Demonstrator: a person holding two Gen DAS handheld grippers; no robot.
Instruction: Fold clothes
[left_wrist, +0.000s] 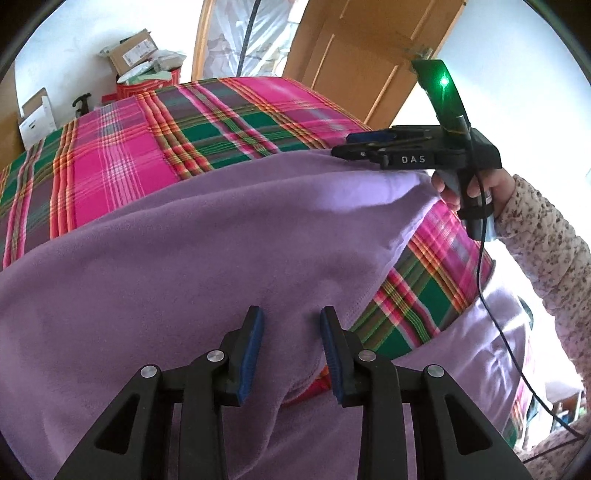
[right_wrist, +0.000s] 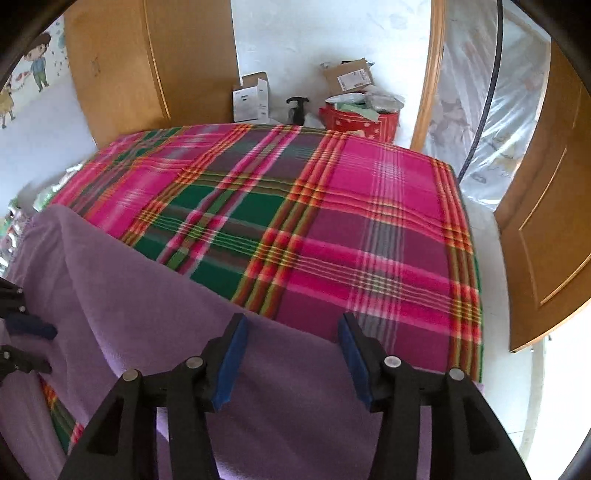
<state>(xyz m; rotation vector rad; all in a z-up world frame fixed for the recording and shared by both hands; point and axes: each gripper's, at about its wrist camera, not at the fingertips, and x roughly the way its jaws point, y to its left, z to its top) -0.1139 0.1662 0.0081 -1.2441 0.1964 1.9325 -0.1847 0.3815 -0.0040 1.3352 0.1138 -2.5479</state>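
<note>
The left tool (left_wrist: 291, 350) stands with its blue-padded fingers (left_wrist: 252, 354) parted to a middling gap, a fold of the lilac fleece garment (left_wrist: 207, 266) rising between them without either pad clearly pressing it. The right tool (right_wrist: 291, 362) is spread wider, nothing between its fingers, and hovers just over the near edge of the same garment (right_wrist: 147, 314).

Seen from the left wrist, the right tool (left_wrist: 347, 146) lies over the garment's far right corner, gripped by a hand (left_wrist: 469, 192) in a flower-print sleeve (left_wrist: 546, 251); whether it touches the cloth there I cannot tell.

The garment is spread across the near part of the plaid blanket (right_wrist: 332, 229) (pink, green and orange checks) and droops over the blanket's near edge. Beyond the blanket's far edge stand a red bin (right_wrist: 360, 123) stuffed with packaging, a white carton (right_wrist: 251, 99) to the bin's left, and a brown cardboard box (right_wrist: 349, 77) above it. A wooden door (right_wrist: 546, 221) stands open to the blanket's right.
</note>
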